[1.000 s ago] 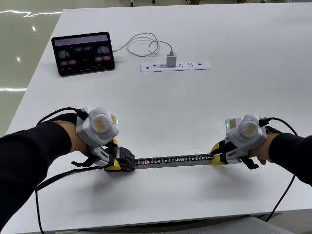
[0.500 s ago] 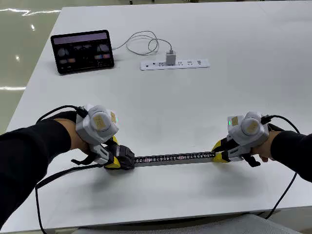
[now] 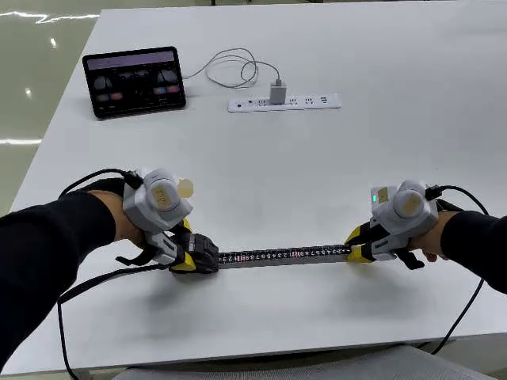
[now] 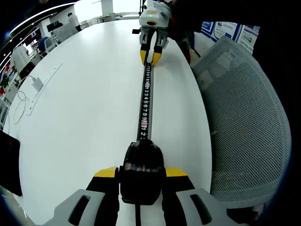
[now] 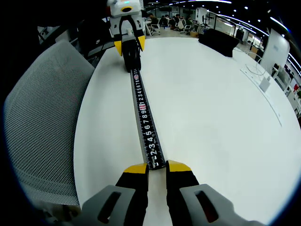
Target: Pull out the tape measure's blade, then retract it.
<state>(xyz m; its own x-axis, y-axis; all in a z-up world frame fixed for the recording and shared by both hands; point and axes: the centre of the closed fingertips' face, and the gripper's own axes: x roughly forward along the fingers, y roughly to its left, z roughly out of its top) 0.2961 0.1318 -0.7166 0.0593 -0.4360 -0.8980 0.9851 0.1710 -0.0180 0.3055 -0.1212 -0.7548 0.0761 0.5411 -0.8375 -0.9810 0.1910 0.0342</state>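
There it goes, a touch more: the right gripper (image 3: pixel 354 253), jaws pinched on the tip of the blade (image 3: pixel 281 256), has eased a little further toward the right edge of the table (image 3: pixel 333 166) than a second ago. The bared stretch of blade between it and the tape measure case (image 3: pixel 203 255) has grown slightly longer. The move is small and slow. The left gripper (image 3: pixel 192 252), clamped on the case, seems to have rolled a shade.
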